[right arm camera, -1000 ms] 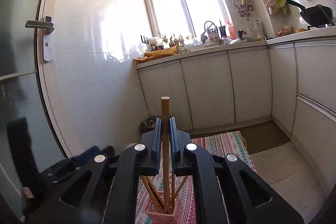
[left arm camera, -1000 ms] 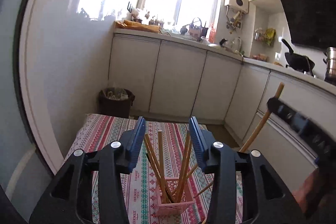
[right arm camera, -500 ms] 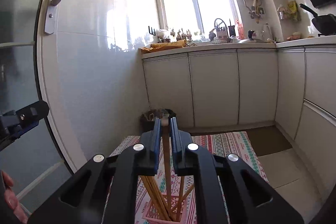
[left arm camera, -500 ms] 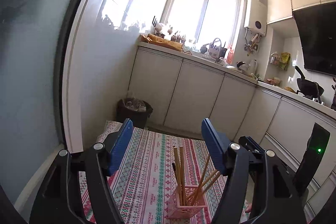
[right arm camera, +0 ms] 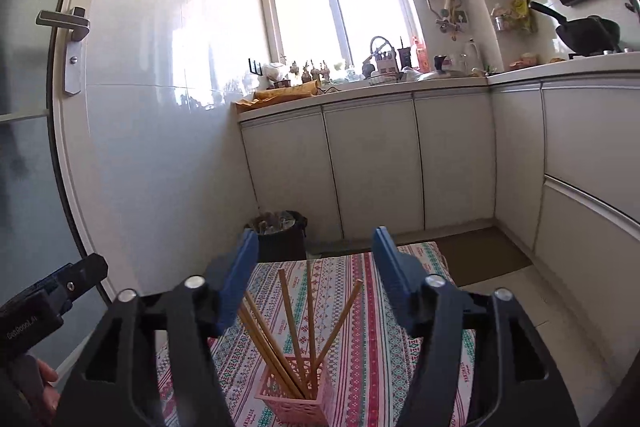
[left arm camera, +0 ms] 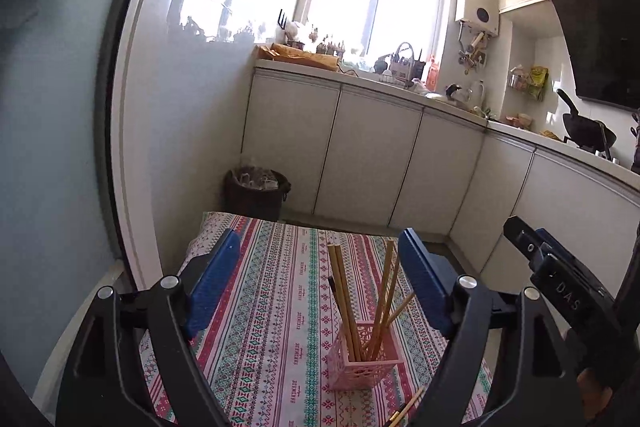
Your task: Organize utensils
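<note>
Pink lattice holder [left arm camera: 362,357] sits on the striped tablecloth [left arm camera: 276,291], near-right part, w/ wooden chopsticks [left arm camera: 346,303] standing in it, fanned out at the tips. One loose chopstick [left arm camera: 408,409] lies on the cloth just by the near edge. My left gripper [left arm camera: 320,287] hangs above, jaws wide, nothing in them. My right gripper [right arm camera: 314,279] likewise wide, empty, over the sticks. Far of the cloth's edge: dark trash bin [left arm camera: 256,193], then white cabinets [left arm camera: 368,155]. Bare cloth to the holder's left.
</note>
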Motion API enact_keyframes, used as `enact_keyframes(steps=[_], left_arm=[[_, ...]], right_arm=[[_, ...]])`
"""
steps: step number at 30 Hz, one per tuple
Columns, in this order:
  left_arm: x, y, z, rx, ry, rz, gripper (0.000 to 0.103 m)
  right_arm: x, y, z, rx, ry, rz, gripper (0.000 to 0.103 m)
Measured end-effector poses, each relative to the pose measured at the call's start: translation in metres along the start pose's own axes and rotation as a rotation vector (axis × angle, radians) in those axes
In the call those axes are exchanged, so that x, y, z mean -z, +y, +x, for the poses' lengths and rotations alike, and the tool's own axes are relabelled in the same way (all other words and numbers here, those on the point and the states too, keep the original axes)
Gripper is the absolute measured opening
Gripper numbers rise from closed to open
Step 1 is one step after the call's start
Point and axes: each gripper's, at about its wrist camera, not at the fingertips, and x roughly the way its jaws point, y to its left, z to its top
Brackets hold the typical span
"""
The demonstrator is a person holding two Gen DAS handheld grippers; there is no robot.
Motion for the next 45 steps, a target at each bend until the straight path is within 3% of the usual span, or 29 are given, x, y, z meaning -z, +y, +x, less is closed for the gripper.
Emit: enact_keyframes(steps=[4, 9, 18, 22, 27, 30, 33, 37, 42, 45], left_arm=[[0.007, -0.011, 0.003, 0.003, 0.029, 0.037, 0.093], [0.011, -0.021, 0.001, -0.002, 0.042, 0.077, 0.096], [0.023, -0.041, 0.002, 0.011, 0.102, 0.180, 0.096], [0.046, -0.061, 0.019, 0.074, 0.253, 0.306, 0.096], [0.103, -0.095, 0.050, 0.163, 0.494, 0.494, 0.096], [0.131, -0.106, 0.074, 0.182, 0.611, 0.526, 0.096], [0.154, -0.107, 0.104, 0.202, 0.757, 0.515, 0.093], [0.177, -0.091, 0.142, 0.178, 0.952, 0.429, 0.055], [0.193, -0.074, 0.166, 0.186, 1.091, 0.248, 0.052], [0.198, -0.075, 0.175, 0.163, 1.121, 0.190, 0.052]], right_arm=[[0.006, -0.008, -0.010, 0.029, 0.016, 0.011, 0.081], [0.011, -0.017, -0.025, 0.098, 0.001, 0.011, 0.094], [0.024, -0.034, -0.049, 0.179, 0.038, -0.063, 0.096], [0.043, -0.062, -0.066, 0.264, 0.075, -0.059, 0.096], [0.071, -0.112, -0.067, 0.341, 0.238, 0.071, 0.096], [0.081, -0.132, -0.066, 0.371, 0.300, 0.117, 0.096], [0.086, -0.143, -0.067, 0.386, 0.314, 0.135, 0.096], [0.092, -0.153, -0.061, 0.364, 0.372, 0.185, 0.096], [0.098, -0.163, -0.053, 0.287, 0.467, 0.308, 0.096], [0.096, -0.162, -0.054, 0.266, 0.472, 0.332, 0.096]])
